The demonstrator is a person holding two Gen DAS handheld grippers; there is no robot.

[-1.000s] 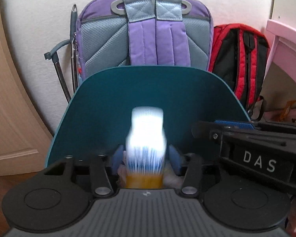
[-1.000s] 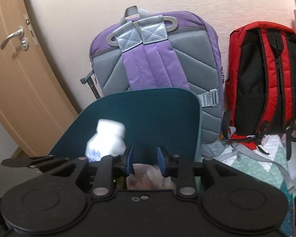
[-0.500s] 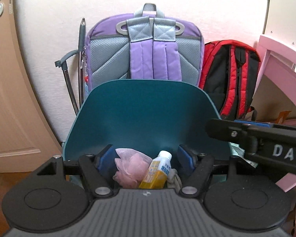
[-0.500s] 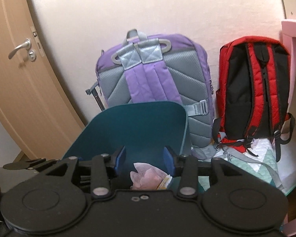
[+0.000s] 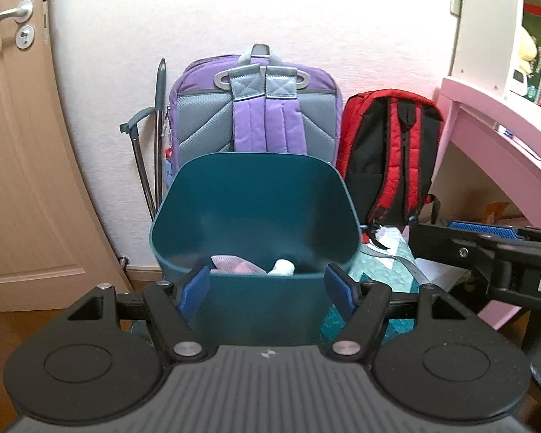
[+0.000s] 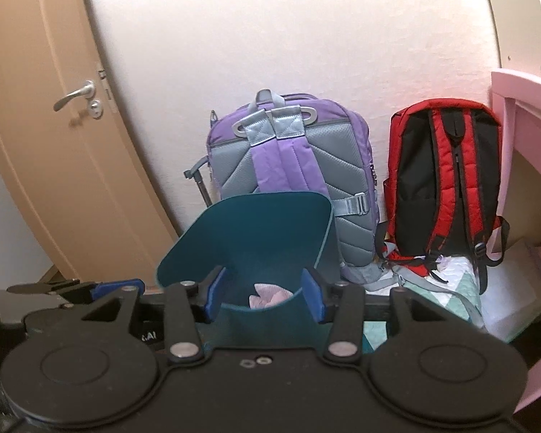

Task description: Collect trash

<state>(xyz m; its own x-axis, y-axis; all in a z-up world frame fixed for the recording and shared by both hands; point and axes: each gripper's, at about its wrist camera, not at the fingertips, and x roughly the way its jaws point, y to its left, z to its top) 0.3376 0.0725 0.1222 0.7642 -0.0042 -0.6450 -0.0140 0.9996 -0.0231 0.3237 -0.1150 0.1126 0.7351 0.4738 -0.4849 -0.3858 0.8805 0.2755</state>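
A teal bin [image 5: 256,213] stands on the floor just ahead of both grippers. Inside it lie a crumpled pink wrapper [image 5: 234,264] and a small bottle with a white cap [image 5: 281,267]. My left gripper [image 5: 267,288] hangs open before the bin's near wall and holds nothing. In the right wrist view the bin [image 6: 263,231] shows the pink wrapper [image 6: 268,296] at its bottom. The jaws of my right gripper [image 6: 263,297] are opening, with nothing between the pads. Each gripper shows in the other's view, the right gripper [image 5: 487,249] and the left gripper [image 6: 93,288].
A purple and grey backpack [image 5: 256,108] and a red and black backpack [image 5: 389,151] lean on the wall behind the bin. A wooden door [image 5: 14,144] is at the left, a pink desk [image 5: 494,130] at the right. A teal quilt [image 5: 389,263] lies beside the bin.
The bottle left my left gripper and now lies in the bin. Both grippers opened wider and drew back and up, so the bin looks smaller and farther.
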